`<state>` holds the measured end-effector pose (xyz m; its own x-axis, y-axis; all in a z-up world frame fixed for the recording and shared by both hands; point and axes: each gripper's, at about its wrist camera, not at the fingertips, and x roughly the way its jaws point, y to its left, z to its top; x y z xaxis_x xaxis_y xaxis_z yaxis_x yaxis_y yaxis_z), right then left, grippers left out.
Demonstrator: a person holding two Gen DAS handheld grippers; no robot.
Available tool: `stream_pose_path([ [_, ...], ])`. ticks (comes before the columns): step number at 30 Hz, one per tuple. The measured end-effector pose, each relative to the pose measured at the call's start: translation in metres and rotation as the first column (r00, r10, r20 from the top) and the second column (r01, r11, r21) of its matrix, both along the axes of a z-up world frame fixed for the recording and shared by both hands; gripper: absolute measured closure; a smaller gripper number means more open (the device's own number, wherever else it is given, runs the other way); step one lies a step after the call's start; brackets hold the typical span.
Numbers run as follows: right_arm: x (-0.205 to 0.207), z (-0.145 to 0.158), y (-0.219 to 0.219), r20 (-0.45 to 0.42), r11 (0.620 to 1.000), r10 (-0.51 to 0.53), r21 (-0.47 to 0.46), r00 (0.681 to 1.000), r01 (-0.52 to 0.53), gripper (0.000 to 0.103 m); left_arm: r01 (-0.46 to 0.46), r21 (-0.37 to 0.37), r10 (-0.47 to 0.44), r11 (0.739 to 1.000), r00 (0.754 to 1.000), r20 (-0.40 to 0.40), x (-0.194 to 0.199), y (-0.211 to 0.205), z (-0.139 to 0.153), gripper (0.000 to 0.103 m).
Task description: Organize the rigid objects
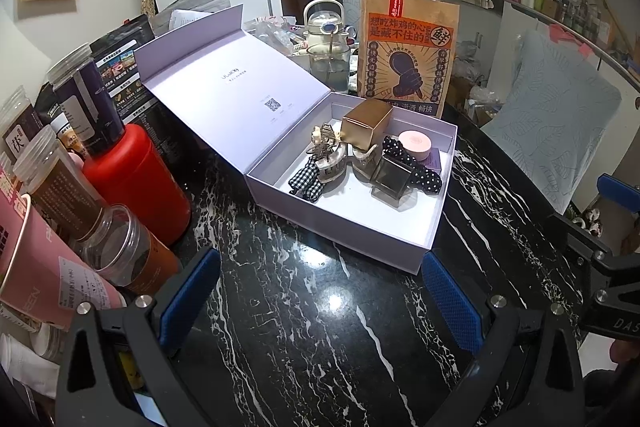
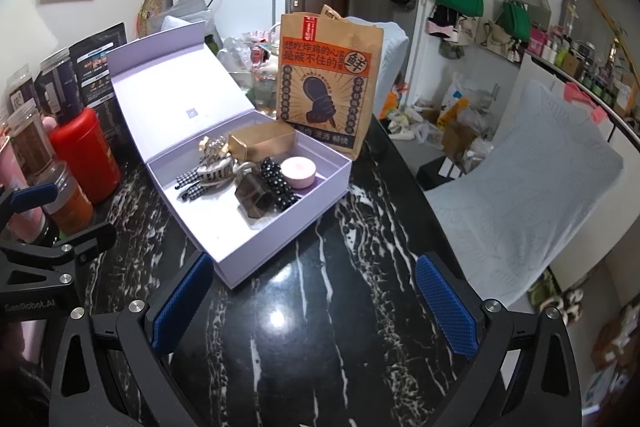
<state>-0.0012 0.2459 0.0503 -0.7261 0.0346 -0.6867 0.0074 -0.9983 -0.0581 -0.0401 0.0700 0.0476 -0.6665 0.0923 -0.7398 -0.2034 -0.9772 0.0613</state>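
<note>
hovering over the table (image 1: pixel 304 327), your left hand-held gripper (image 1: pixel 320 301) and right hand-held gripper (image 2: pixel 314 303) are spread empty before the box (image 1: pixel 344 227).

An open lavender cardboard gift box (image 1: pixel 400 251) sits on the black marble table (image 1: pixel 300 327); inside, a gold rectangular carton (image 1: pixel 366 125) lies behind a dark hexagonal box (image 1: pixel 390 181). A brown paper bag (image 1: pixel 408 55) stands behind.
</note>
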Motion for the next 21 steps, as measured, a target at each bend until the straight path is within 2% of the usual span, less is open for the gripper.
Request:
stream_pose_path([
  [21,-0.0041,-0.0058,0.0059,0.012,1.000,-0.005,-0.007,1.000,0.005,0.000,0.009,-0.003,-0.009,1.000,0.999,0.036,-0.0087,0.0035,-0.0048,0.001],
])
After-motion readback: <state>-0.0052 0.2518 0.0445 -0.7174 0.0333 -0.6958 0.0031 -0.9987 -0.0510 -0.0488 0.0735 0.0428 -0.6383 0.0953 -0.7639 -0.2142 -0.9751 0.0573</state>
